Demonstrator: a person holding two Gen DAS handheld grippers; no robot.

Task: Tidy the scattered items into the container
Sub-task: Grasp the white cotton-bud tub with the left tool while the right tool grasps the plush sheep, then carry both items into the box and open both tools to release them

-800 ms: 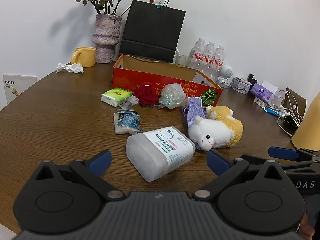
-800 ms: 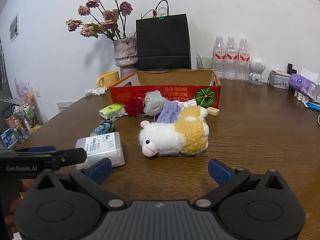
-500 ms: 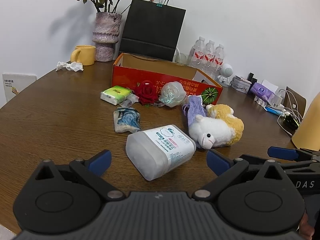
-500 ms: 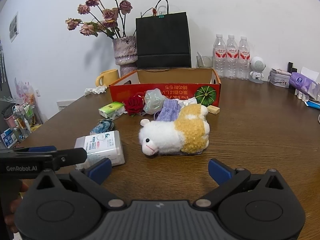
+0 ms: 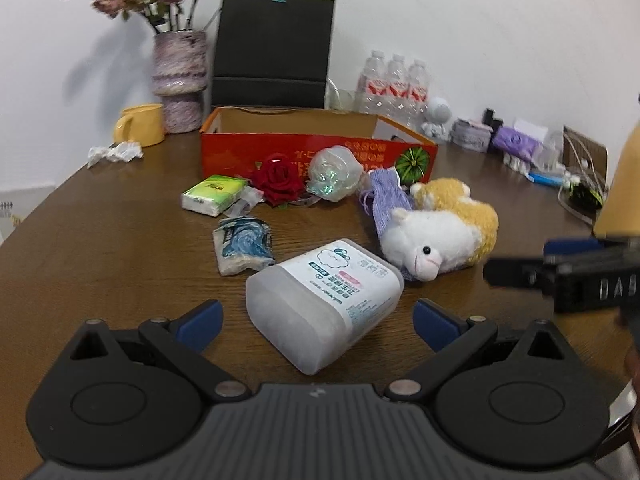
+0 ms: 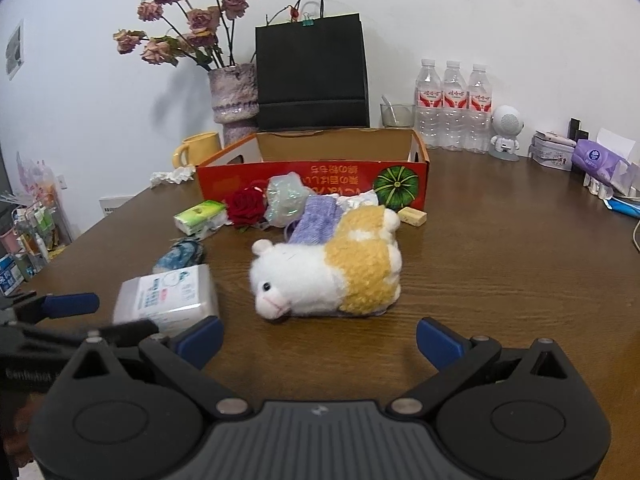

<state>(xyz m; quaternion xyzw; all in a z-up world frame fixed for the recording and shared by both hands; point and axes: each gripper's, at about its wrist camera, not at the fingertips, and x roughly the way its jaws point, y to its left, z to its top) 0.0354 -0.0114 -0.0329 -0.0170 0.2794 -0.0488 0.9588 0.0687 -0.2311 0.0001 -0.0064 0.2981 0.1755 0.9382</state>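
An open red cardboard box stands mid-table. In front of it lie a green tissue pack, a red rose, a crumpled clear wrapper, a purple pouch, a blue-and-white packet, a white-and-yellow plush animal and a frosted plastic wipes tub. My left gripper is open, its blue pads on either side of the tub's near end without touching. My right gripper is open just short of the plush.
Behind the box stand a black paper bag, a vase of dried roses, a yellow mug, three water bottles and a small white robot figure. Cables and purple tissue packs lie at the right. A small tan block lies by the box.
Both grippers have moved forward over the table. The tub now lies between the left pads and the plush looms larger before the right gripper. Both stay open.
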